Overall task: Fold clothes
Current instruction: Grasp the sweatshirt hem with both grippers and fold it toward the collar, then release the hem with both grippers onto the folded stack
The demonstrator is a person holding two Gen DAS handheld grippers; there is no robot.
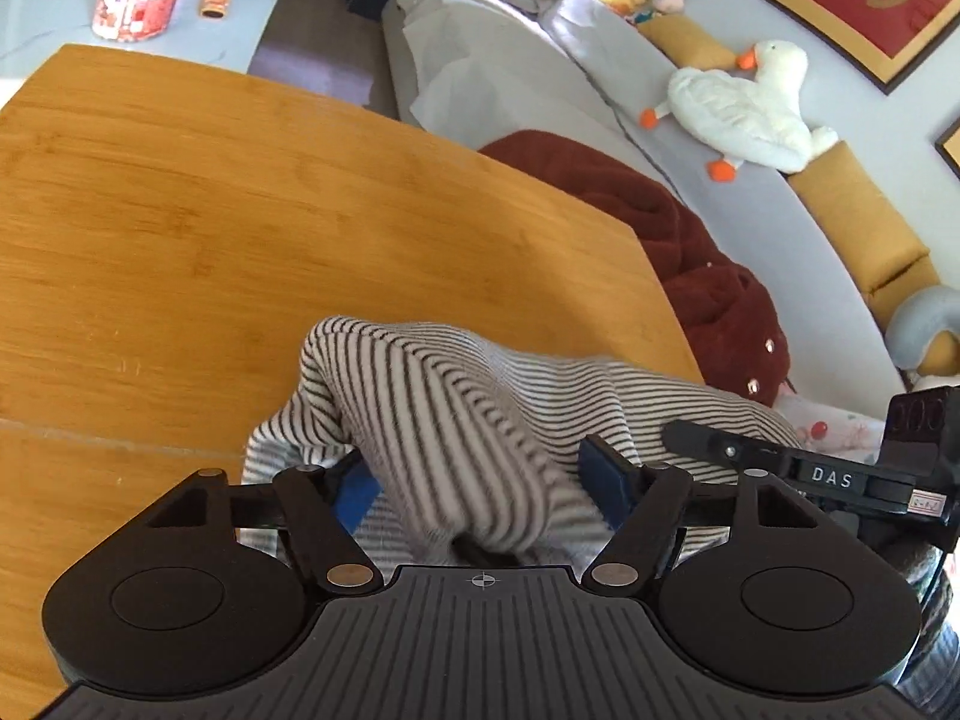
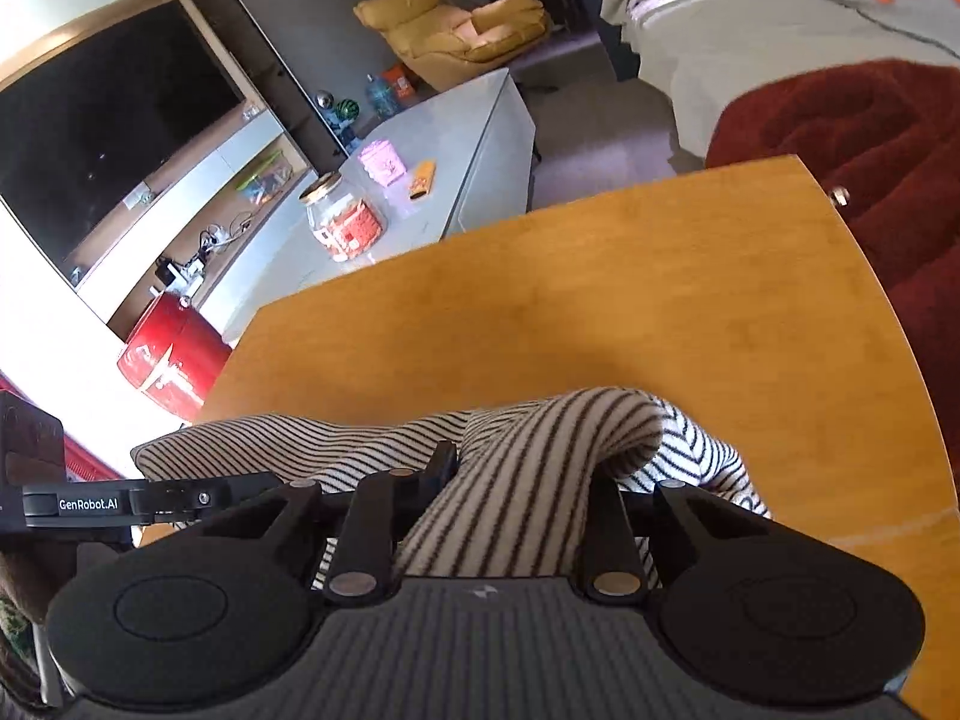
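Note:
A black-and-white striped garment (image 1: 456,396) lies bunched at the near edge of the wooden table (image 1: 240,228). A thick fold of it runs between the blue pads (image 1: 606,474) of my left gripper (image 1: 480,462), which is shut on it, the jaws held half apart by the bulk. In the right wrist view the striped garment (image 2: 540,438) humps up off the wooden table (image 2: 600,300), and my right gripper (image 2: 528,468) is shut on another thick fold. The two grippers sit side by side, each showing at the edge of the other's view.
A dark red blanket (image 1: 690,252) hangs on the grey sofa (image 1: 540,90) past the table's right edge, with a white plush goose (image 1: 744,102) behind it. A grey coffee table (image 2: 432,138) beyond the far edge carries a jar (image 2: 345,222). A television (image 2: 108,132) is on the left.

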